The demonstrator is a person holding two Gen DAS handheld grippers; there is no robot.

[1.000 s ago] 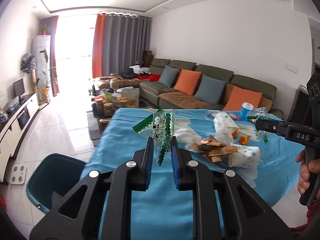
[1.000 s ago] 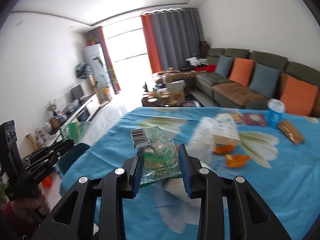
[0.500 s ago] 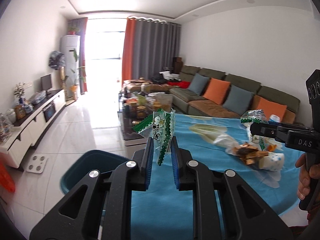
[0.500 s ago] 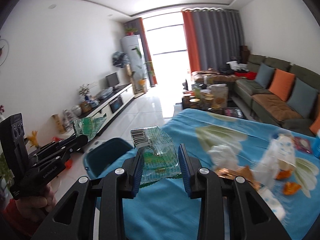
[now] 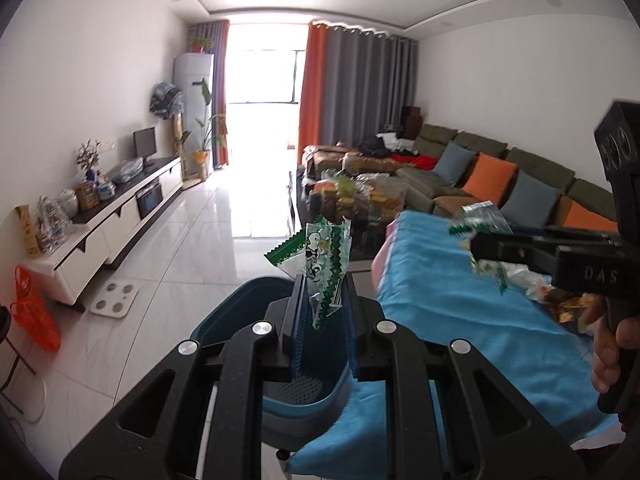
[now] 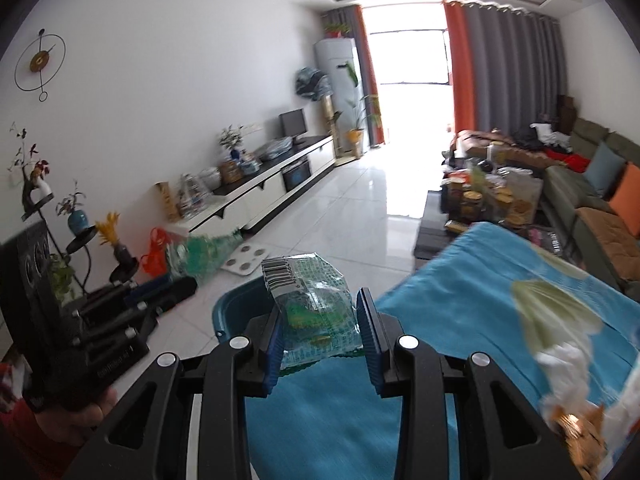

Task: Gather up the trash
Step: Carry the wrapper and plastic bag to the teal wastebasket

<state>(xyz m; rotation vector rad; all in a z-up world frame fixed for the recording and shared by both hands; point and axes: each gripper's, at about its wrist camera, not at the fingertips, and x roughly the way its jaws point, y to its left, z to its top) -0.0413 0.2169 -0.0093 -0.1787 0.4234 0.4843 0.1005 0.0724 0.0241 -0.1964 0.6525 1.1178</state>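
Observation:
My left gripper is shut on a green-and-white zigzag-edged wrapper, which stands upright between the pads over the dark teal bin on the floor. My right gripper is shut on a crumpled clear-green snack packet with a barcode, held above the table's left edge with the bin's rim just beyond it. In the left wrist view the right gripper sits at the right with its packet. The left gripper and its wrapper appear blurred at the left of the right wrist view.
A table with a blue cloth holds more wrappers and tissue at its right. A white scale lies on the tiled floor, an orange bag hangs at left. A TV cabinet lines the left wall, a sofa the right.
Both grippers have swung left with their wrappers, away from the trash pile on the table and toward the teal bin, which now sits right under the left gripper.

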